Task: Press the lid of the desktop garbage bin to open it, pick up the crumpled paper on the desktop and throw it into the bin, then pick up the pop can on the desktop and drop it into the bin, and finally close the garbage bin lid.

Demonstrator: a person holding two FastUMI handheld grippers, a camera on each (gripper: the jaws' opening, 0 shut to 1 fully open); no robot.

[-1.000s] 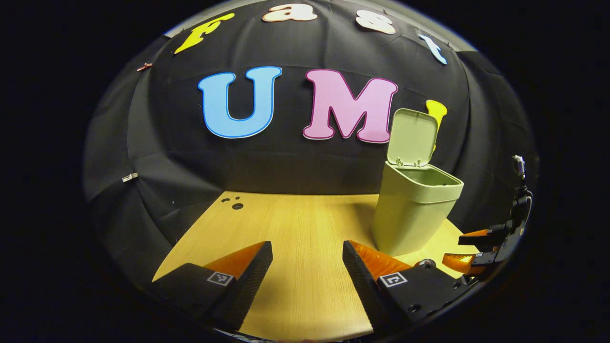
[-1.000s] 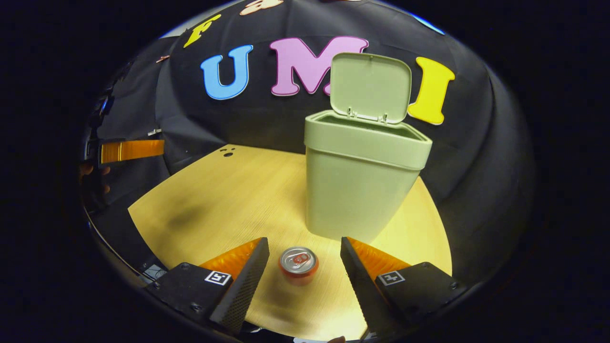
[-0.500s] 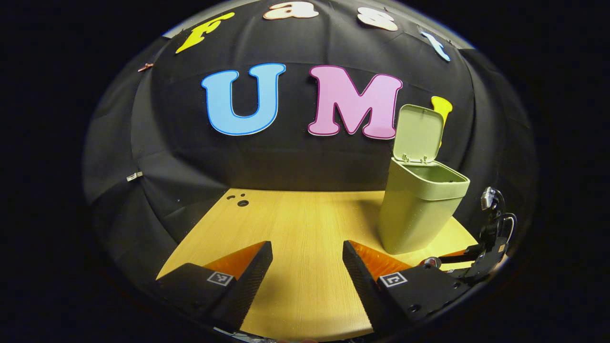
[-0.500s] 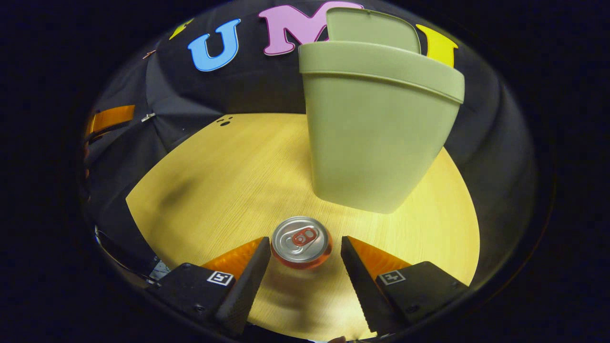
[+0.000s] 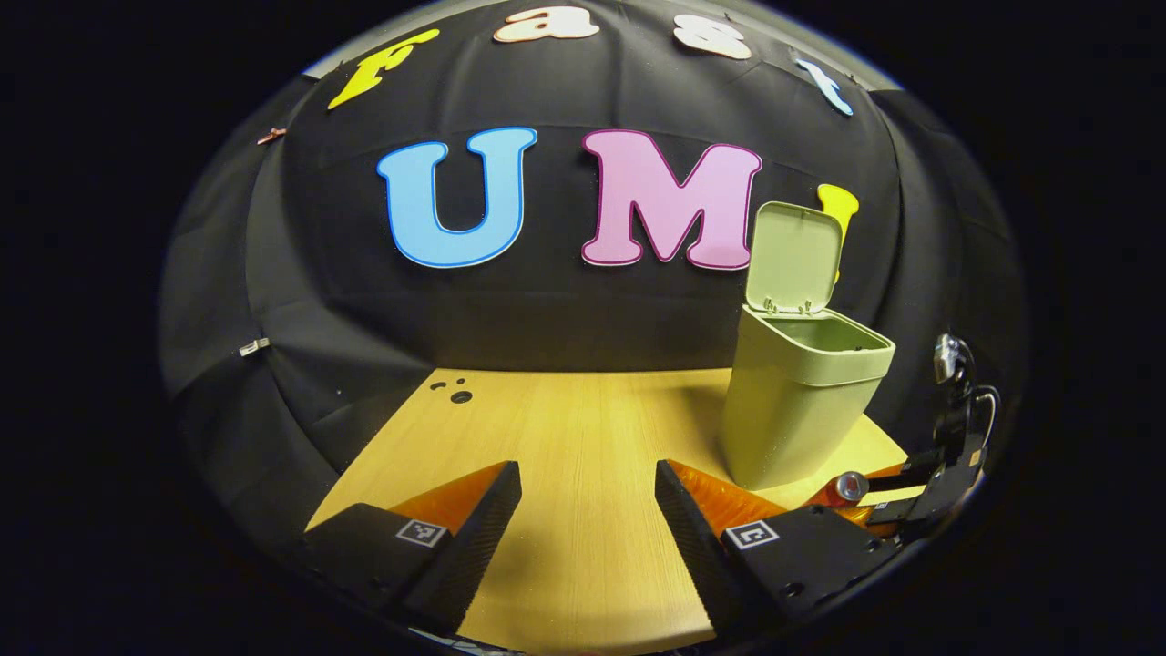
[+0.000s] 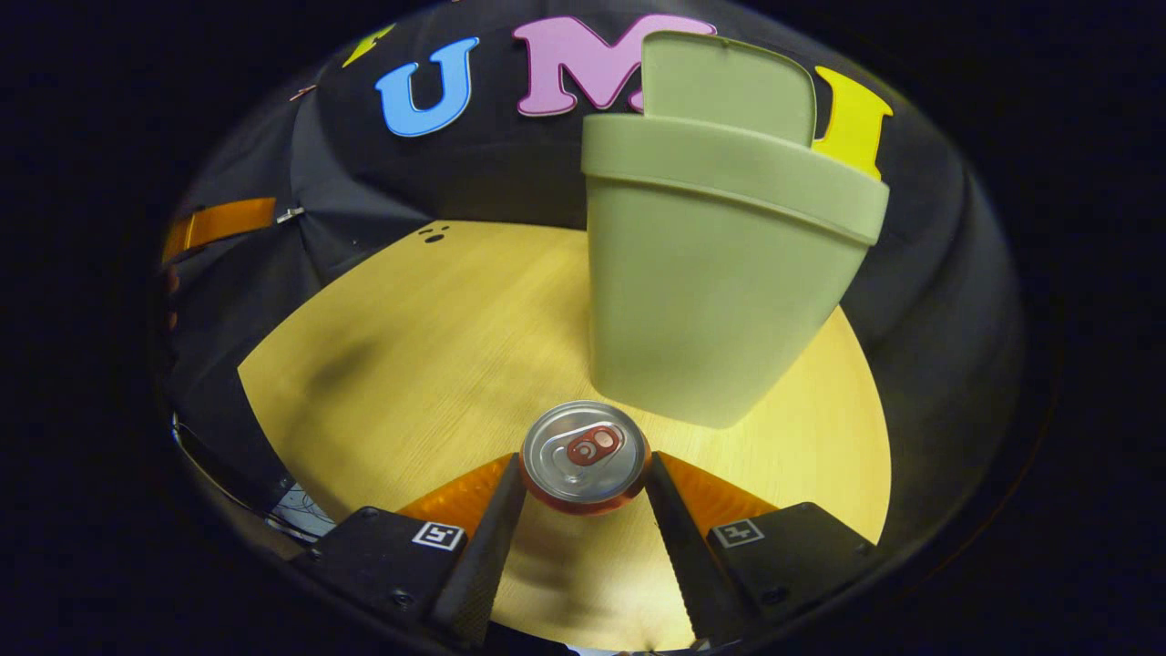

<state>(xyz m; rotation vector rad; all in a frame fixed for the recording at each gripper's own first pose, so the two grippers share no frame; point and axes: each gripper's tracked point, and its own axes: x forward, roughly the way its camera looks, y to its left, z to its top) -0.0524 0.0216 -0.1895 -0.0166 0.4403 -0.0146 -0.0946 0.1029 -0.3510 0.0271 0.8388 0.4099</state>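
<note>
Bin (image 6: 720, 273) lid (image 6: 729, 87) open; right tongs (image 6: 583, 474) clasp the pop can (image 6: 583, 454) on the desk (image 6: 410, 364); left tongs (image 5: 588, 483) wide, idle. Dropping, closing remain.

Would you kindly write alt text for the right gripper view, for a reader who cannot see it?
The right tool has closed on an upright pop can standing on a wooden table, one finger against each side. Just beyond stands a green bin with its lid raised.

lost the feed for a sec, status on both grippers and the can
Right gripper shut on the pop can, can upright. Left gripper open, holding nothing. Bin lid up, nothing between can and bin.
</note>
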